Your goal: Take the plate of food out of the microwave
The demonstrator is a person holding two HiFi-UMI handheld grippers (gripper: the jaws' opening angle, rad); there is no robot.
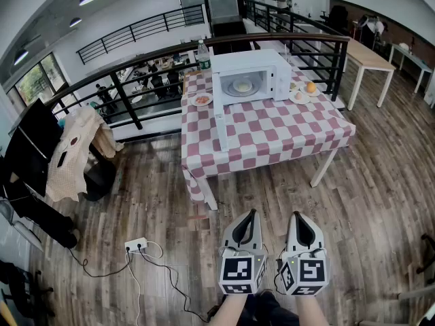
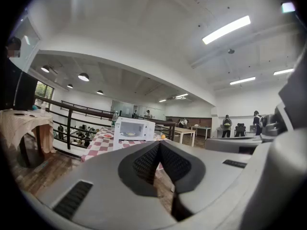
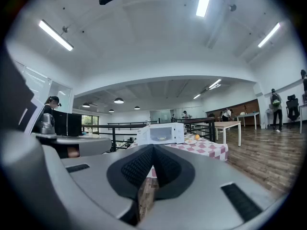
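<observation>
A white microwave (image 1: 248, 75) stands at the back of a table under a red-and-white checked cloth (image 1: 272, 131). Its door (image 1: 219, 129) is swung open toward me. Inside lies a plate of pale food (image 1: 242, 86). My left gripper (image 1: 250, 213) and right gripper (image 1: 297, 216) hover side by side over the floor, well short of the table, both shut and empty. The left gripper view shows the left gripper's (image 2: 159, 145) jaws closed, with the microwave (image 2: 133, 129) far ahead. The right gripper (image 3: 153, 147) also points at the distant microwave (image 3: 160, 133).
A small plate of food (image 1: 202, 100) sits left of the microwave, a plate with an orange (image 1: 304, 90) to its right, and a bottle (image 1: 202, 56) behind. A cloth-draped chair (image 1: 75, 148) stands at left. A power strip (image 1: 136, 244) with cables lies on the floor. A dark railing (image 1: 136, 70) runs behind the table.
</observation>
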